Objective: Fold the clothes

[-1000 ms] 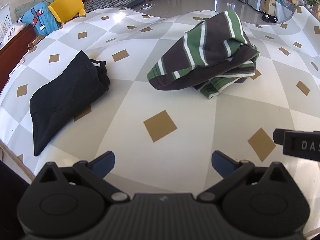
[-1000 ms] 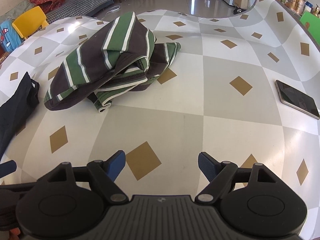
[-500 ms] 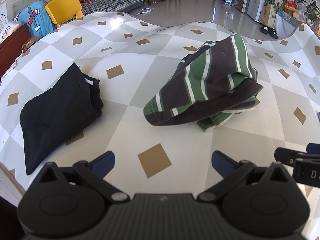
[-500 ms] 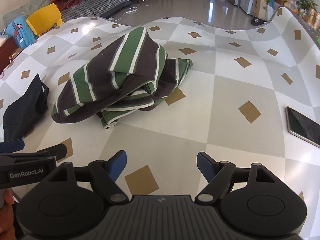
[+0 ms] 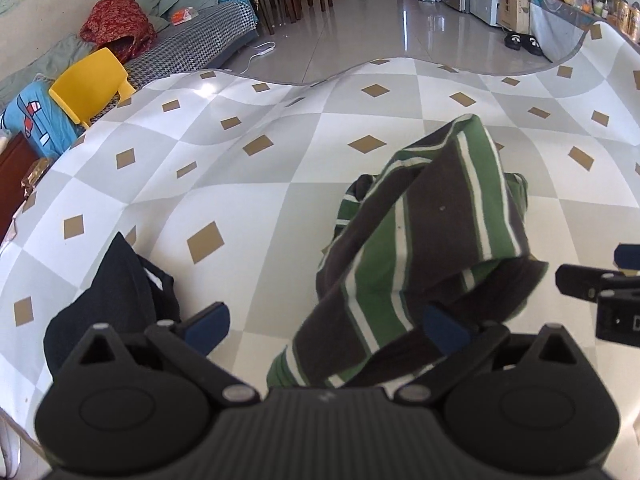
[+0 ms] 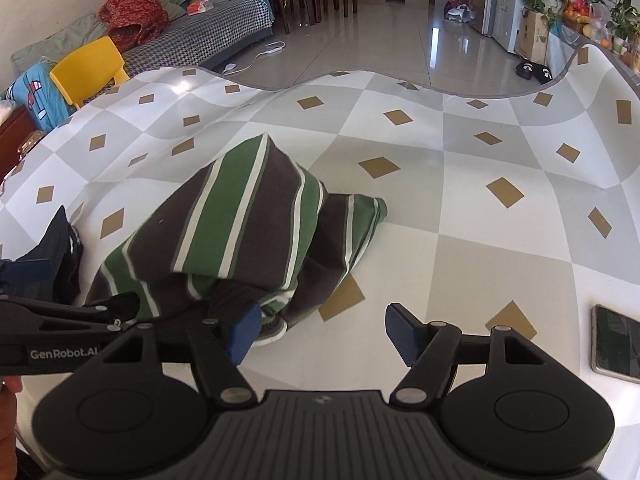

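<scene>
In the left wrist view, your left tool (image 5: 326,326) stands wide and holds nothing. The striped shirt (image 5: 424,248) lies crumpled on the counter (image 5: 248,208) just ahead, its near hem between the pads. The black garment (image 5: 108,292) lies folded at the left.

In the right wrist view, your right tool (image 6: 320,332) is also wide and empty, at the shirt's near right edge. The cloth looks soft, light and limp; I think it is best to pinch one single layer at a hem or corner, not the bunched heap.

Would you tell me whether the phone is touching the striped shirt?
Apart. The right wrist view shows bare tablecloth between the phone and the striped shirt.
</scene>
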